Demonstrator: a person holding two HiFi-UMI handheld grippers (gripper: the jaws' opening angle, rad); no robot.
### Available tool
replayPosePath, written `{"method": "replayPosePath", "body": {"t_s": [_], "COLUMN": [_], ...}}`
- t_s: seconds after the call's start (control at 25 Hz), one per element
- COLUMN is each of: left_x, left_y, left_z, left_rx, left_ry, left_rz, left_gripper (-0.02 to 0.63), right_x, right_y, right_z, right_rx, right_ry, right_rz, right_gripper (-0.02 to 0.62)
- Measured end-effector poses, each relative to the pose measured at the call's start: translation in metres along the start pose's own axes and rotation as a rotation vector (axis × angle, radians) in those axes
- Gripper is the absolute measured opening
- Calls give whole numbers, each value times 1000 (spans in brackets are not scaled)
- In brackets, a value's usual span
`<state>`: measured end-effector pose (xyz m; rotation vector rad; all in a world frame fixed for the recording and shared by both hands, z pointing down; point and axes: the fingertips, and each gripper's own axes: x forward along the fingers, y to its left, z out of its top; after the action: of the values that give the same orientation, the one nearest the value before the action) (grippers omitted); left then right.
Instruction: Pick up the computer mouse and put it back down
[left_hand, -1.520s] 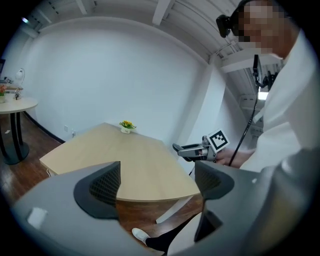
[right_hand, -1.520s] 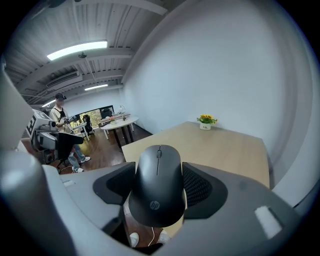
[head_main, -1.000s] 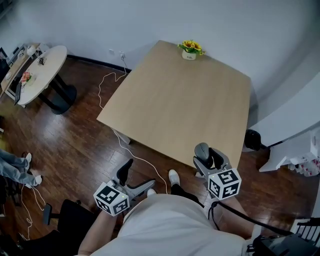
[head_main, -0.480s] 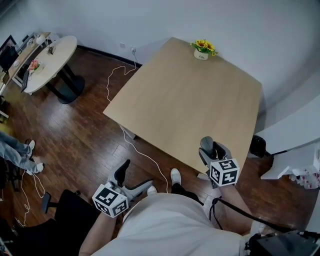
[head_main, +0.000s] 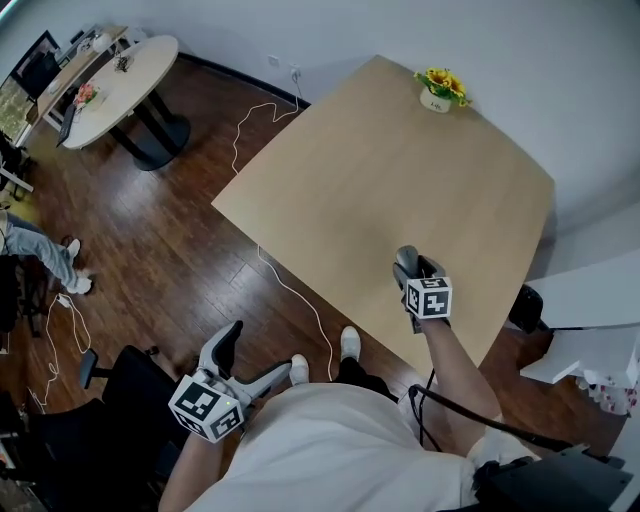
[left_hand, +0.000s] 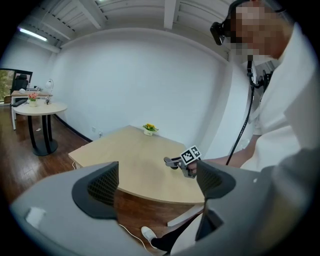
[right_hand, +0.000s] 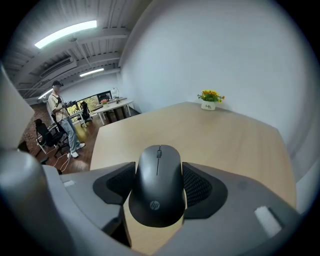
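Dark wood floor (head_main: 150, 260) filled the left half of the head view, with a light wooden table (head_main: 380, 190) running from upper center to the right. Small flower pot (head_main: 437, 92) with yellow blooms sat at the table's far corner, top right of the frame. Round table (head_main: 118, 82) with clutter on it stood at upper left. White cable (head_main: 285, 290) trailed across the floor from the wall and passed under the near edge of the big table. Black chair (head_main: 105, 425) showed at lower left. One white shoe (head_main: 348, 344) showed at lower center just below the table's edge, with another beside it to the left. A second person (right_hand: 61, 119) stood far back at the left of the right gripper view.

Right gripper (head_main: 416, 268) reached over the near edge of the table, lower right of center, pointing down and away. Its jaws were closed on a black mouse (right_hand: 157, 186), with a pad pressed against each side and the mouse's front end pointing away from the camera. Mouse was over the tabletop close to that near edge. Could not tell whether its underside touched the wood.

Left gripper (head_main: 258, 355) was held low at lower left of the head view, off the table and above the floor, just beside the white shirt (head_main: 340, 450). Its jaws stood apart, and the table and the right gripper showed through the gap in its own view.
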<state>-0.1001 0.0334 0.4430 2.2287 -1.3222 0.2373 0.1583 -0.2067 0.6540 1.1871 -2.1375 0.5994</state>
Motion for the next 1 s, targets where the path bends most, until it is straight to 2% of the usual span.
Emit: {"method": "replayPosePath", "body": {"t_s": [0.36, 0.64, 1.0], "left_x": [28, 28, 37], "left_y": [6, 14, 22], "left_z": [10, 17, 29], "left_rx": [-47, -60, -37], "left_ry": [23, 5, -11], "left_rz": [114, 154, 137], "left_gripper": [462, 462, 462], "right_x": [99, 103, 110], "right_y": [-23, -14, -16], "right_z": [-24, -33, -33], "right_rx": [-56, -84, -84], "right_ry": [134, 134, 139], "right_rz": [32, 23, 30], "right_gripper": [296, 298, 299]}}
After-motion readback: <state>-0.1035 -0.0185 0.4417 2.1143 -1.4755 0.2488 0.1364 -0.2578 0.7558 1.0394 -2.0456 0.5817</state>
